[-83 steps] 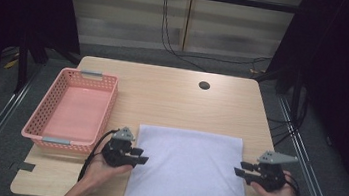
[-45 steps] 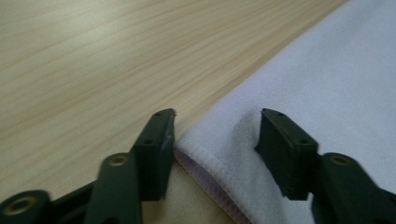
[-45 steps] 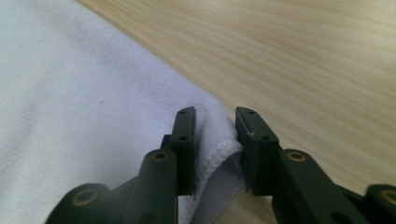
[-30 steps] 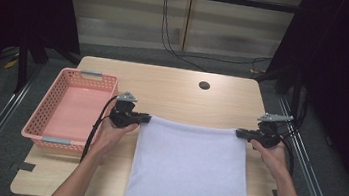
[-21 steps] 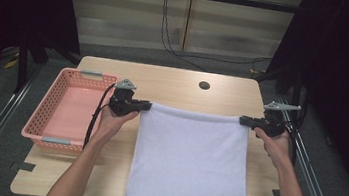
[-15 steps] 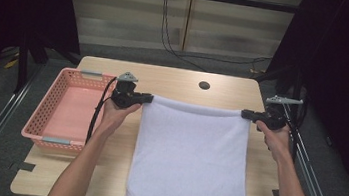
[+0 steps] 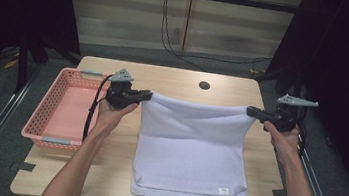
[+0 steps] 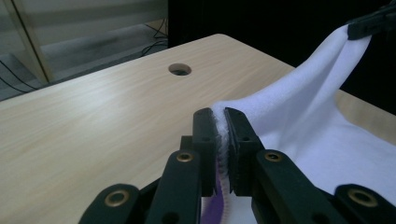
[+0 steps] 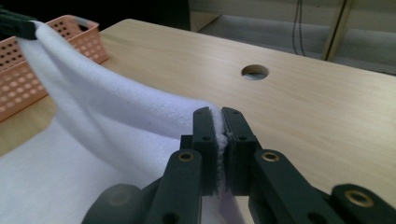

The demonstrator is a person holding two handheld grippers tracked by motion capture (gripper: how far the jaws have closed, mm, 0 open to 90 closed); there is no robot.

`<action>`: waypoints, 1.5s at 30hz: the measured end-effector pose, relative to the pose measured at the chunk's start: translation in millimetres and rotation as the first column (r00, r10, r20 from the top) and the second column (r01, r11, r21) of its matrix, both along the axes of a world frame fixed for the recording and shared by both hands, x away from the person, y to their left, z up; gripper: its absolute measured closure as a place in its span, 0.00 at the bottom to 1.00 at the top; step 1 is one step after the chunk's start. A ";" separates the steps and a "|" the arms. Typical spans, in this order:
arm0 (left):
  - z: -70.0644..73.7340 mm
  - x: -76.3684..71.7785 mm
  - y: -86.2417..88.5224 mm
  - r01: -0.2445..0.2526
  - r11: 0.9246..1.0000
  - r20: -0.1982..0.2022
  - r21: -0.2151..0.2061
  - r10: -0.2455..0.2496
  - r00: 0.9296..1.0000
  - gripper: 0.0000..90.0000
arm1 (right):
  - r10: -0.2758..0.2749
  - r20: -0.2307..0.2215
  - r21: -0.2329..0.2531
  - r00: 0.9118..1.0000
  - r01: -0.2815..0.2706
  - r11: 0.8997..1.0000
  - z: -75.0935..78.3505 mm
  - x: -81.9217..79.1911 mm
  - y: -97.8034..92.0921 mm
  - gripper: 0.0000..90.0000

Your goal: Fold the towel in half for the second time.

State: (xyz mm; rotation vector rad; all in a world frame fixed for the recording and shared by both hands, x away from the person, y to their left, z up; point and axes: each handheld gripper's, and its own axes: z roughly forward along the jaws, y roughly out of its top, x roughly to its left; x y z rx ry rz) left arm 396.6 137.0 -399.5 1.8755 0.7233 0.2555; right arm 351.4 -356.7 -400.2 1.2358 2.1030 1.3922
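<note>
A white towel (image 7: 192, 150) hangs between both grippers above the wooden table (image 7: 174, 80), its lower part folded on the tabletop near the front edge, a small label at its bottom right. My left gripper (image 7: 146, 95) is shut on the towel's upper left corner; its jaws pinch the towel (image 8: 299, 102) at my left gripper (image 8: 220, 116). My right gripper (image 7: 251, 112) is shut on the upper right corner, the towel (image 9: 116, 126) clamped at my right gripper (image 9: 217, 114). The top edge sags slightly between them.
A pink plastic basket (image 7: 55, 108) stands empty at the table's left side, close to the left hand. A round cable hole (image 7: 204, 85) lies in the table's far middle. Bare wood shows beyond the towel. Dark curtains flank the table.
Both grippers have carried the towel's near edge up and away toward the far side, unfolding it; the towel now hangs raised between them with a label showing at the front.
</note>
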 end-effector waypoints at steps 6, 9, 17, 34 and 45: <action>1.0 -38.8 11.1 0.066 0.998 0.019 0.005 -0.066 0.998 0.93 | 0.046 0.001 0.004 0.999 -0.046 0.999 -3.5 -40.8 -5.2 0.95; -4.3 -56.6 16.0 0.076 0.997 -0.001 -0.013 -0.076 0.997 0.93 | 0.076 -0.001 0.008 0.997 -0.076 0.997 -5.5 -61.8 -4.2 0.95; -30.2 -100.1 19.8 0.130 0.991 -0.064 0.034 -0.127 0.990 0.93 | 0.110 -0.020 -0.004 0.994 -0.110 0.994 -23.0 -114.8 -2.3 0.91; -67.4 -152.0 44.3 0.179 0.983 -0.245 0.039 -0.164 0.956 0.80 | 0.129 -0.194 -0.092 0.972 -0.149 0.985 -64.4 -186.7 1.1 0.68; -81.0 -94.6 3.2 0.189 0.964 -0.249 0.187 -0.140 0.958 0.69 | 0.072 -0.176 -0.111 0.982 -0.093 0.989 -66.7 -147.2 24.6 0.62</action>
